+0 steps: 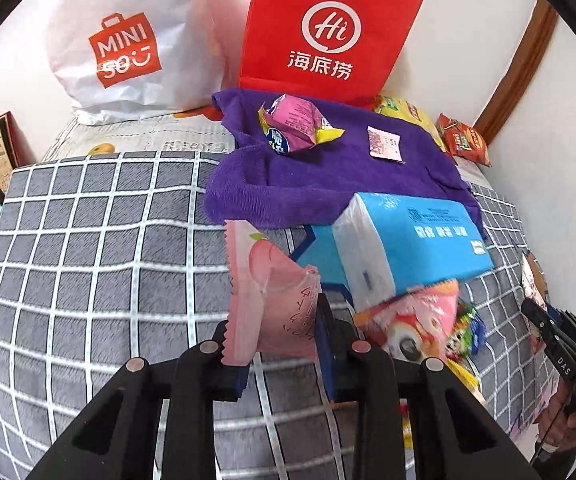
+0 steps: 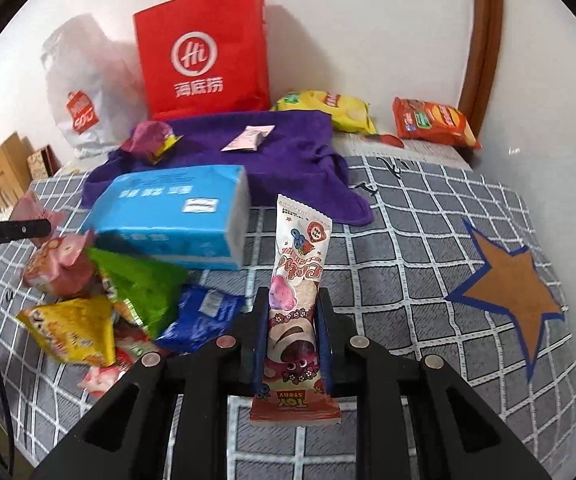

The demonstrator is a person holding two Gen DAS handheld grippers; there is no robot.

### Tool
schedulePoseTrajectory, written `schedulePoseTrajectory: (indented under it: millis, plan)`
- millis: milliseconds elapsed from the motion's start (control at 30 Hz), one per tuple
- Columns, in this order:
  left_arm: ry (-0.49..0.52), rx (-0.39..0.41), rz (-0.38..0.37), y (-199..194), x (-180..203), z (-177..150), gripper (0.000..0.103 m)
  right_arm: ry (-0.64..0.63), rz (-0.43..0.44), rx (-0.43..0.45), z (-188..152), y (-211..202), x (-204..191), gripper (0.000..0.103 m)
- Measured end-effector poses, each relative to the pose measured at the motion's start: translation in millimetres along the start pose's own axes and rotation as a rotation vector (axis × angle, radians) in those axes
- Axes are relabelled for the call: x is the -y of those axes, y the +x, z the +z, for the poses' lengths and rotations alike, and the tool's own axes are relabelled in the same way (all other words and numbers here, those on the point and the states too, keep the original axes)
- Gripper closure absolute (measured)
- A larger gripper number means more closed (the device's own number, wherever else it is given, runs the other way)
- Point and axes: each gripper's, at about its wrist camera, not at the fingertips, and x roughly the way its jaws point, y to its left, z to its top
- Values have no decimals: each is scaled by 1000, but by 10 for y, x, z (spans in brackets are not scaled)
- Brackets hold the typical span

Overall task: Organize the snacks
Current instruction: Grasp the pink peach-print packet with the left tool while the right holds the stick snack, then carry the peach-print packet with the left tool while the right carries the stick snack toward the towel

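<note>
**A:** Start at the left. What containers do you have?

**B:** A white plastic bag [image 1: 128,40] stands against the wall, bulging, with a red shopping-bag logo on it. You cannot see inside. Just right of it stands a red paper bag [image 1: 327,28] with a white "Hi" ring and white characters; its mouth is out of view, so its contents are hidden too. Both sit at the back edge of the grey checked blanket [image 1: 88,248].

**A:** And in front of them?

**B:** A purple towel [image 1: 307,172] lies crumpled below the red bag, with a pink-and-yellow snack packet [image 1: 295,124] and a small pink sachet [image 1: 383,142] on it. A blue tissue pack [image 1: 399,236] rests beside the towel's near edge. Right of the towel, by the wall, lie a yellow chip bag [image 2: 327,110] and an orange chip bag [image 2: 433,122].

**A:** What is your left gripper [image 1: 276,344] doing?

**B:** Its jaws are closed on a pink peach wrapper [image 1: 264,288], flat, with a peach drawing and a serrated edge, held above the blanket.

**A:** The loose pile?

**B:** Between your two grippers: pink, green, yellow and blue packets heaped together [image 2: 128,300], touching the tissue pack.

**A:** And your right gripper [image 2: 291,344]?

**B:** Clamped on a long white snack bar [image 2: 297,300] with a pink bear and "Toy Story" lettering, upright between the pads, clear of the blanket. An orange star patch [image 2: 507,300] lies to its right.
</note>
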Motion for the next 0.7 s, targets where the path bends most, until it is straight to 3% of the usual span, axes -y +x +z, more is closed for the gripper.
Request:
schedulePoseTrajectory:
  millis: [267,700]
  plan:
    - [29,38,4,-288,108,-147,77,-30,2,29,55,-261,-190,82]
    - [54,103,-13,-624,385,-61,76,-16,57,51,329,-452,-349,82]
